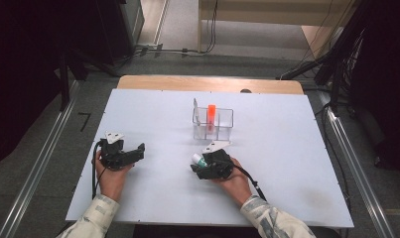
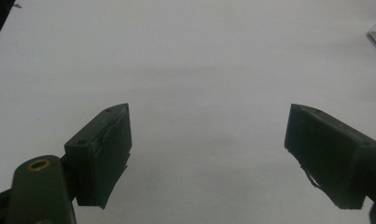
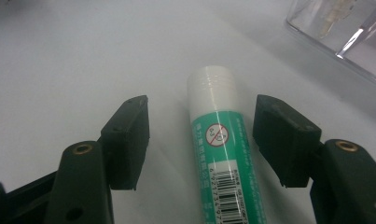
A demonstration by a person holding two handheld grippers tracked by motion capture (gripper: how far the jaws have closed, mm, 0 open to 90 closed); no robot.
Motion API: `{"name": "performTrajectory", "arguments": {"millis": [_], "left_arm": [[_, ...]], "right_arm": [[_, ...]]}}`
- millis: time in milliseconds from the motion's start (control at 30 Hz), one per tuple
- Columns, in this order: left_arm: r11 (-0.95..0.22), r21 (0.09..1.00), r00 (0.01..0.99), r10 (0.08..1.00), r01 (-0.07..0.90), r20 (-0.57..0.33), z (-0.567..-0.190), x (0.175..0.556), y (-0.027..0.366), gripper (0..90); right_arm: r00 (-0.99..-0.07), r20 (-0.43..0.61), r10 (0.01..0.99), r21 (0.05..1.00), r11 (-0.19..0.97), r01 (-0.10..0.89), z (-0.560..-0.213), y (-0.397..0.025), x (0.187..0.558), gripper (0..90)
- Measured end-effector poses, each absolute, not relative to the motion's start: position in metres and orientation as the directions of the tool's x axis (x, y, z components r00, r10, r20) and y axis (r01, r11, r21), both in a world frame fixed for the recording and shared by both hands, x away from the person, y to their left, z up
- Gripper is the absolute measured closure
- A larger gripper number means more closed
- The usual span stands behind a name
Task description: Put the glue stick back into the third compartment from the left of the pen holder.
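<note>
Right gripper view puts the right gripper (image 3: 202, 140) with its jaws apart, straddling a green-and-white glue stick (image 3: 218, 154) lying flat on the white table (image 3: 83, 56), near a clear plastic organiser (image 3: 344, 37). Best to centre first, then squeeze the barrel squarely. Left gripper (image 2: 209, 154) waits agape over bare table.
</note>
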State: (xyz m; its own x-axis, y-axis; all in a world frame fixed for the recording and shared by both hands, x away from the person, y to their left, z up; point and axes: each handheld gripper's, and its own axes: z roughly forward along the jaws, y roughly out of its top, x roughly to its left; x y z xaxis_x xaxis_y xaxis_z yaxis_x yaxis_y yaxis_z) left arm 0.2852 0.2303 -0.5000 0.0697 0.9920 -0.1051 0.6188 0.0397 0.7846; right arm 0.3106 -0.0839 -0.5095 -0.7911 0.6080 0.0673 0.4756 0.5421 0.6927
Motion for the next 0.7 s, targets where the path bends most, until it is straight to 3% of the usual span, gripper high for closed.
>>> {"name": "performTrajectory", "arguments": {"millis": [167, 700], "left_arm": [[0.039, 0.785, 0.071, 0.992, 0.619, -0.105, -0.4999, 0.2852, 0.2303, 15.4], [0.035, 0.784, 0.072, 0.992, 0.620, -0.101, -0.5000, 0.2855, 0.2295, 15.4]], "right_arm": [[-0.787, 0.049, 0.615, 0.693, 0.547, 0.470, -0.5117, -0.0820, 0.3115, 37.0], [-0.778, -0.033, 0.627, 0.702, 0.569, 0.429, -0.5133, -0.0809, 0.3131, 59.8]]}}
